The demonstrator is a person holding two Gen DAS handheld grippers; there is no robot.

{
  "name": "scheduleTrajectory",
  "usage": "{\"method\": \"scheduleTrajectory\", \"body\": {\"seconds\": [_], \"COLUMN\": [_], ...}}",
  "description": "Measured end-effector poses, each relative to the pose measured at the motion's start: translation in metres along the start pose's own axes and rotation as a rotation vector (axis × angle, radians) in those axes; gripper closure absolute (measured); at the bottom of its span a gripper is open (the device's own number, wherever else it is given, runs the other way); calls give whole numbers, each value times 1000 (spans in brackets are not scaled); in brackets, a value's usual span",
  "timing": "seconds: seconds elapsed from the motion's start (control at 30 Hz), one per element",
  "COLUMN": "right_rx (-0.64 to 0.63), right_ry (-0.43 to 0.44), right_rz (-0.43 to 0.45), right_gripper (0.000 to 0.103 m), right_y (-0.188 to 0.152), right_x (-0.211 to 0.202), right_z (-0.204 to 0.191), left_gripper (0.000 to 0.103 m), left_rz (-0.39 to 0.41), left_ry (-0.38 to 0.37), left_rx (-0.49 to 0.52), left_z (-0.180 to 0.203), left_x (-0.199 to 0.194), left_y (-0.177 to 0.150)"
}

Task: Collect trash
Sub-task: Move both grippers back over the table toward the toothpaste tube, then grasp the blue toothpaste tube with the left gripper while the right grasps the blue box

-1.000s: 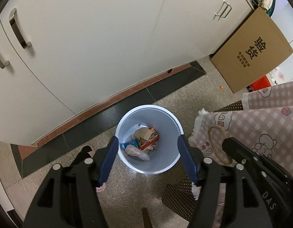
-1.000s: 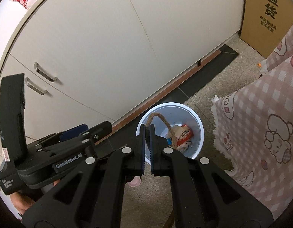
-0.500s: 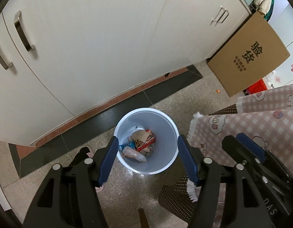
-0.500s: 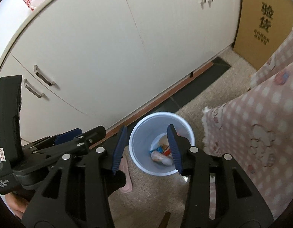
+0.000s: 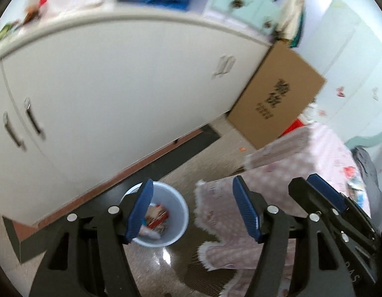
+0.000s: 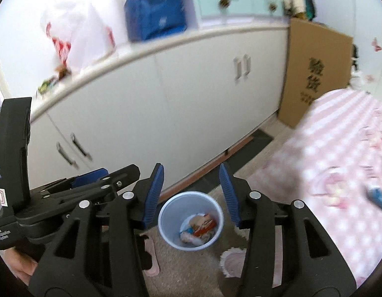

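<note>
Both hand-held grippers, left (image 5: 192, 210) and right (image 6: 191, 193), gape empty above the trash-filled bin (image 6: 171, 230).

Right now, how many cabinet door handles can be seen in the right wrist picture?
4. Two handles sit side by side on the upper right doors, two handles on the lower left doors. The grippers may hide others.

Both wrist views above bin (image 5: 177, 225)
</note>
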State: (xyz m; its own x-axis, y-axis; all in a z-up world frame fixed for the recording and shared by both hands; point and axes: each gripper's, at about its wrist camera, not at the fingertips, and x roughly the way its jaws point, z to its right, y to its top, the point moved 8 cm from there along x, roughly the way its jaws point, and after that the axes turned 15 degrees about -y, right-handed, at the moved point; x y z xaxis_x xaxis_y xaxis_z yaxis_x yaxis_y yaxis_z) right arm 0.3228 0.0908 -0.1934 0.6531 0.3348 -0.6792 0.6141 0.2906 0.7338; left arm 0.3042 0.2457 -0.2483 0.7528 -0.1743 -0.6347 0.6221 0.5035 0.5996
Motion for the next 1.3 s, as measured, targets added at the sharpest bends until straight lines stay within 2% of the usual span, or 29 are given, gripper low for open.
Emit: {"method": "scheduleTrajectory", "body": {"seconds": [0.23,0.33,0.47,0.7,0.87,0.93,1.0,1.13,1.2,1.3], "right_rx": [82,112,144,232,262,270,273,273,277,280], "right_ry": [-87,-132,-220,-310,-329,-336,-334,-329,-325,-316], "right_rz": [83,91,73,32,0,-10,-18,-36,-42,-47], "right_gripper": [51,51,50,50,49,49,49,48,47,46], "right_y": [7,-3,-24,-61,-74,-79,-84,-87,-86,-85], "right_x": [-61,-77,-91,-98,-97,-95,-94,-88,-85,-83], "right_z": [87,129,188,263,288,295,300,306,310,311], "left_gripper": [33,30,28,27,27,27,27,27,27,27], "left_rz": [-23,-67,-135,-210,-252,-277,-257,-272,-281,-336], "left_ry": [-125,-172,-204,-223,-226,-190,-182,-187,-212,-267], "left_rx": [157,291,499,706,873,959,1010,1032,1040,979], "left_z": [108,159,222,283,306,312,317,322,321,318], "left_x": [2,13,36,77,103,116,119,128,131,138], "left_y": [-9,-25,-54,-87,-105,-113,-114,-109,-107,-103]}}
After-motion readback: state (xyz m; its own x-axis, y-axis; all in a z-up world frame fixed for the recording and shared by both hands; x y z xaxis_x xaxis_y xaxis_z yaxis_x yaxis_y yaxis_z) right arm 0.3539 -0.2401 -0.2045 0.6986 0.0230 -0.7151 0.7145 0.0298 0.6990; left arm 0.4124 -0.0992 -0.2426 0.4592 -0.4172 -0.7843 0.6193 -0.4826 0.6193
